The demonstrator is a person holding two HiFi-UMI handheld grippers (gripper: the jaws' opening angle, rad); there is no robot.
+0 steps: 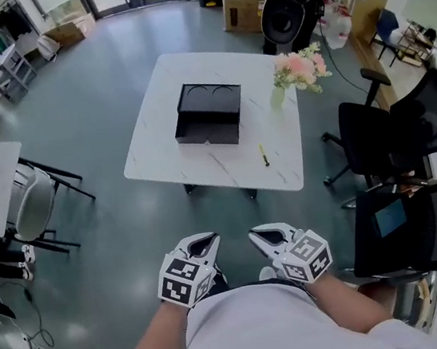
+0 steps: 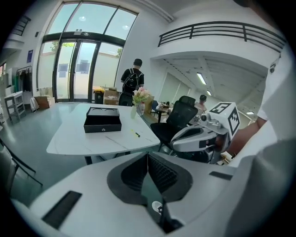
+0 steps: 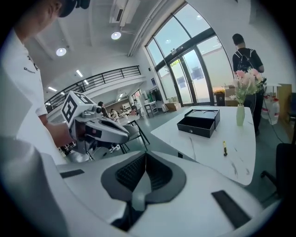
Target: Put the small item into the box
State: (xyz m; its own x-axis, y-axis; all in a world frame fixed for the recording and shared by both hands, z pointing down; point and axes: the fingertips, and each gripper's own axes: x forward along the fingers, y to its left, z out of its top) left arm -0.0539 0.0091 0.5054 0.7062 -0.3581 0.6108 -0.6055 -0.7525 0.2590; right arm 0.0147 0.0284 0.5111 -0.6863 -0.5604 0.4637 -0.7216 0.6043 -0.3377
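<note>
From overhead, the white tabletop (image 1: 152,106) is standing well ahead of the person, and both tools are hanging back near the waist, far short of it. The left gripper (image 1: 205,244) and right gripper (image 1: 260,237) are sitting side by side, close together, tips pointing forward toward the tabletop, marker cubes facing up, forearms tucked in against the white shirt.

The black box (image 1: 208,114) is resting near the middle of the tabletop. The small item (image 1: 264,155), a thin yellow-green stick, is lying flat on the tabletop to the right of the box, apart from it, near the front edge. A vase of pink flowers (image 1: 298,71) is standing beyond the item, and a black office chair (image 1: 375,139) is waiting off to the right.

The gripper views are adding what the head view is missing: a person with a backpack (image 2: 131,85) is standing past the far edge, in front of tall glass doors (image 2: 74,69), and each view is catching the other gripper alongside. Both are showing the jaws clenched, dark ribbed pads pressed together with nothing between them.
</note>
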